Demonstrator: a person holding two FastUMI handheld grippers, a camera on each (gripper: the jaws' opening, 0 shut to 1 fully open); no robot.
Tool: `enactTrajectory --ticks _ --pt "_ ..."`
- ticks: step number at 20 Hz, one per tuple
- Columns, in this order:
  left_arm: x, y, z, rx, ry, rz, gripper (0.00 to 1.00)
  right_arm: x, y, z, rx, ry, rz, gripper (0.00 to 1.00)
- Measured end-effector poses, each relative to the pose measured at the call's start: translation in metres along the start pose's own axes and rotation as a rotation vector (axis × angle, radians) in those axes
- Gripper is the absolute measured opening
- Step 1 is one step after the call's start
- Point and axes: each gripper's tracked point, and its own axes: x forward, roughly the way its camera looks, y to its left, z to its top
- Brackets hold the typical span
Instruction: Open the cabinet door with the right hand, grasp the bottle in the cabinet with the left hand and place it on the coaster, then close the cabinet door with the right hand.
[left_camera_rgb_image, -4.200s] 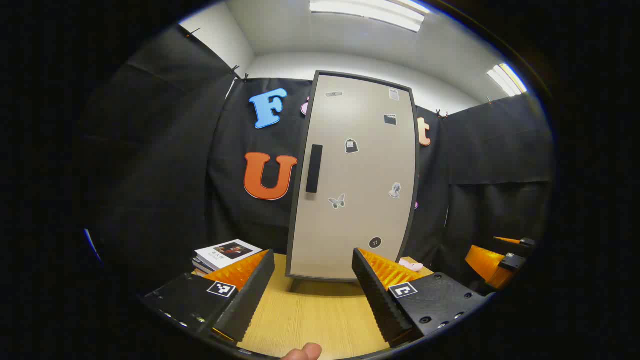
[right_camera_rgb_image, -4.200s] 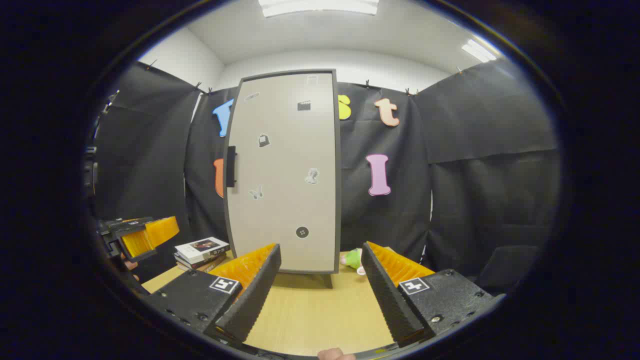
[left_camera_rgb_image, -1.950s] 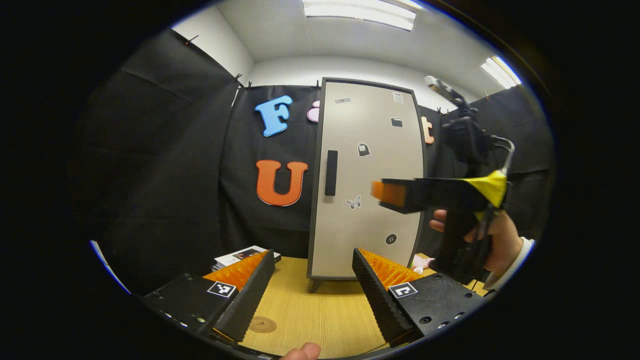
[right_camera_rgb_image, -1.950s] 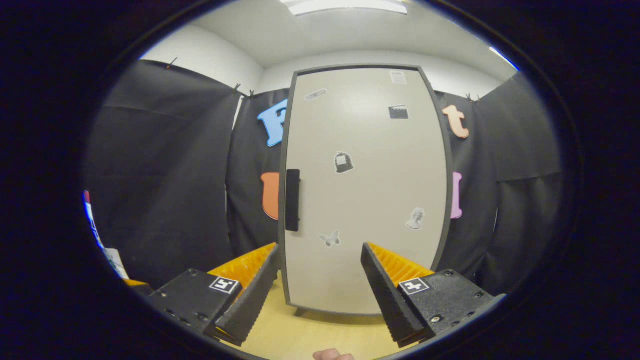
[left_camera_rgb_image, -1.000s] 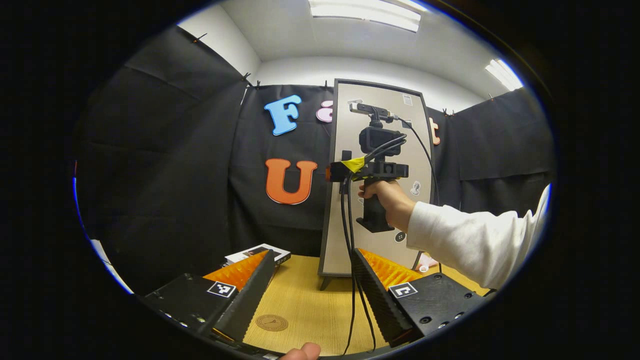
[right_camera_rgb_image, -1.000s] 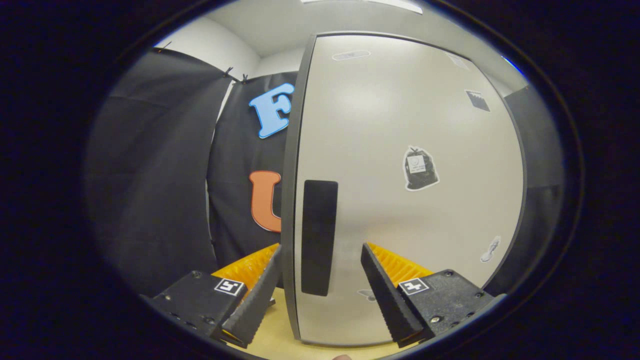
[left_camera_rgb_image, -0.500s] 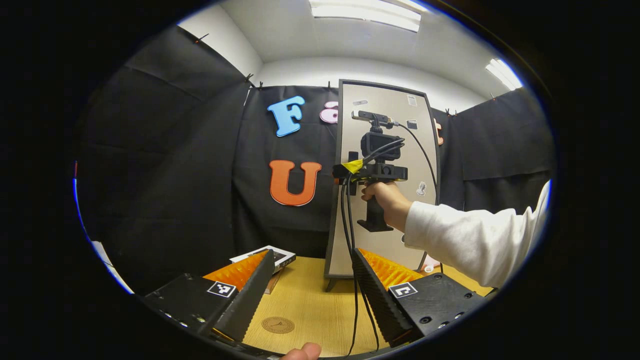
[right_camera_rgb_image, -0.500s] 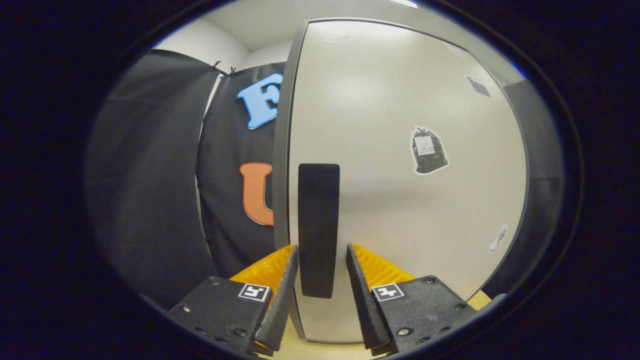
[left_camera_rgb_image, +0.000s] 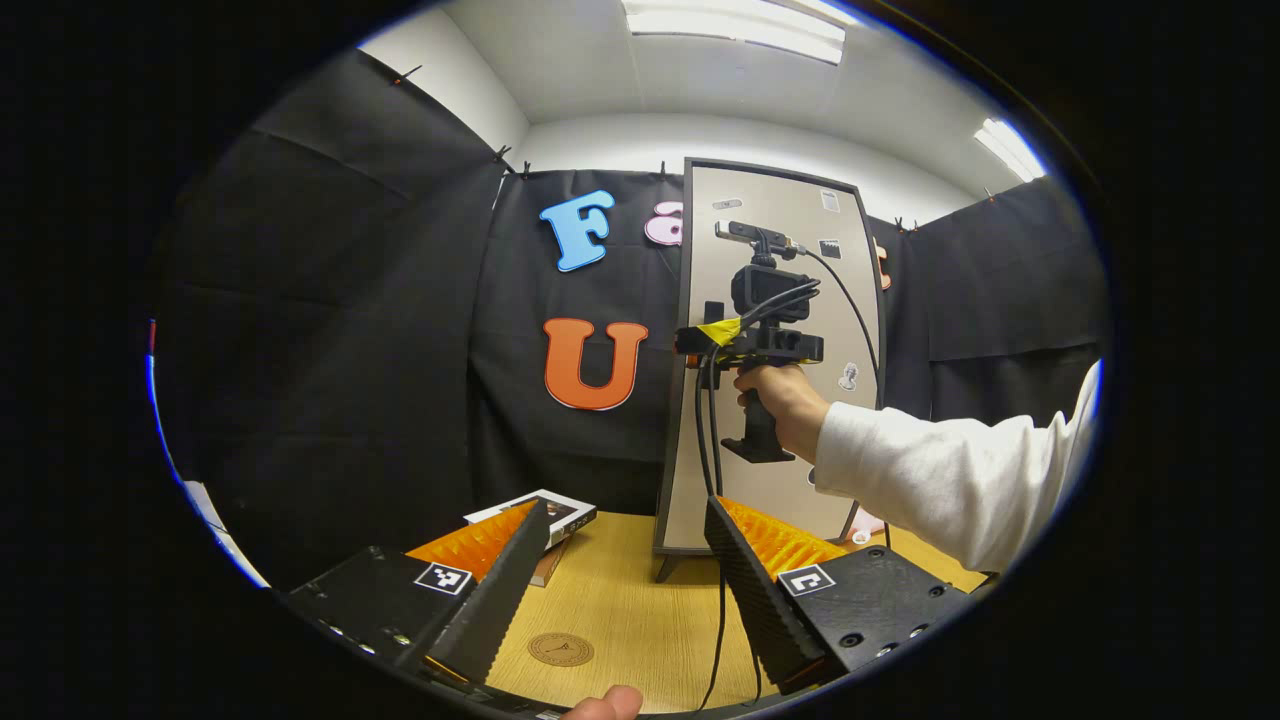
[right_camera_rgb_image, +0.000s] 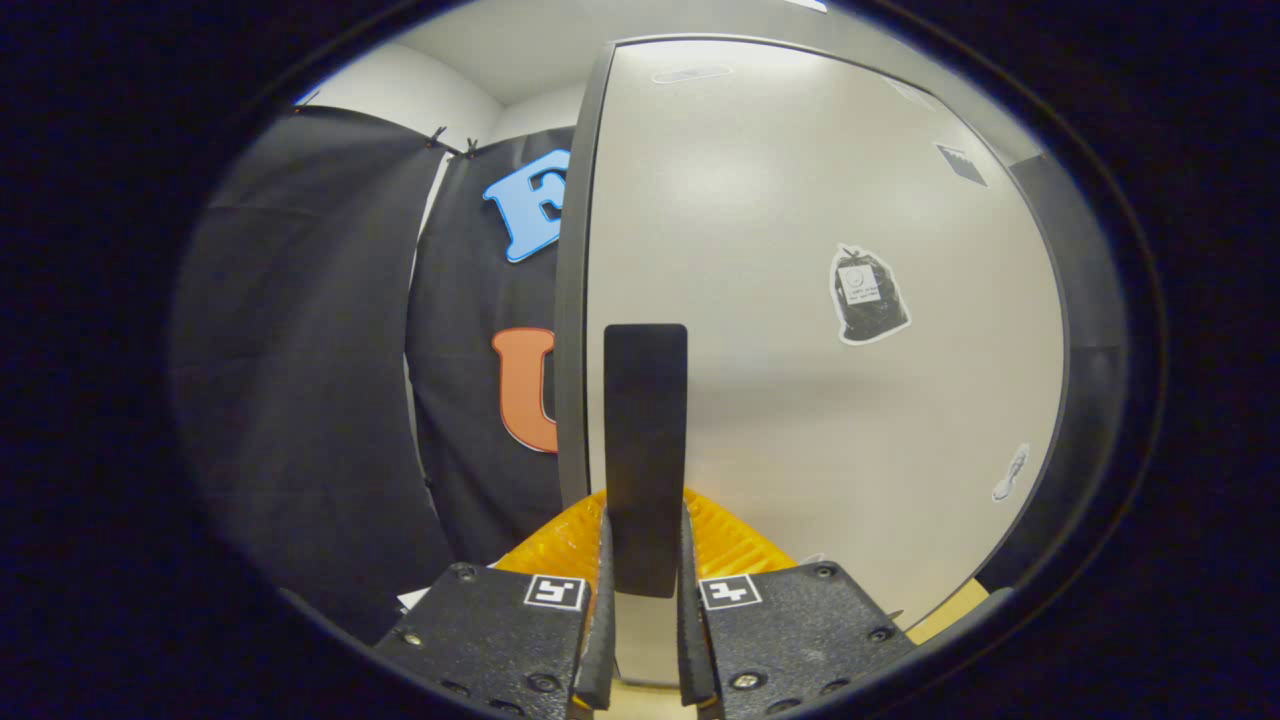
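Worktop bare between coaster and cabinet door, books at left edge. My right hand-held gripper clamps the door handle, door flush. Left hand-held gripper spread apart, low over coaster.

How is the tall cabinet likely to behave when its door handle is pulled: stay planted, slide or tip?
The cabinet looks tall and narrow on short legs, so a hard pull might rock or tip it. The door handle sits about mid-height, which probably limits leverage. The wooden table looks smooth, so it could slide slightly. The right gripper has its jaws clamped on the handle.
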Motion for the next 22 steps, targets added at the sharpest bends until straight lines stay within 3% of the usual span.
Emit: enactTrajectory --ticks 6,14,19,22 --pt "0.002 -0.005 -0.001 -0.006 0.0 -0.015 0.95 -0.042 0.005 -0.005 -0.015 0.011 0.116 0.25" --pt "-0.001 -0.025 0.0 -0.01 0.0 -0.053 0.95 -0.135 -0.015 -0.012 -0.014 0.025 0.232 0.24" --pt "-0.006 -0.041 0.0 -0.002 0.0 -0.077 0.95 -0.186 -0.046 -0.014 -0.027 0.004 0.236 0.25" --pt "-0.008 -0.056 0.003 -0.006 -0.008 -0.097 0.95 -0.214 -0.073 -0.016 -0.023 0.005 0.202 0.25"
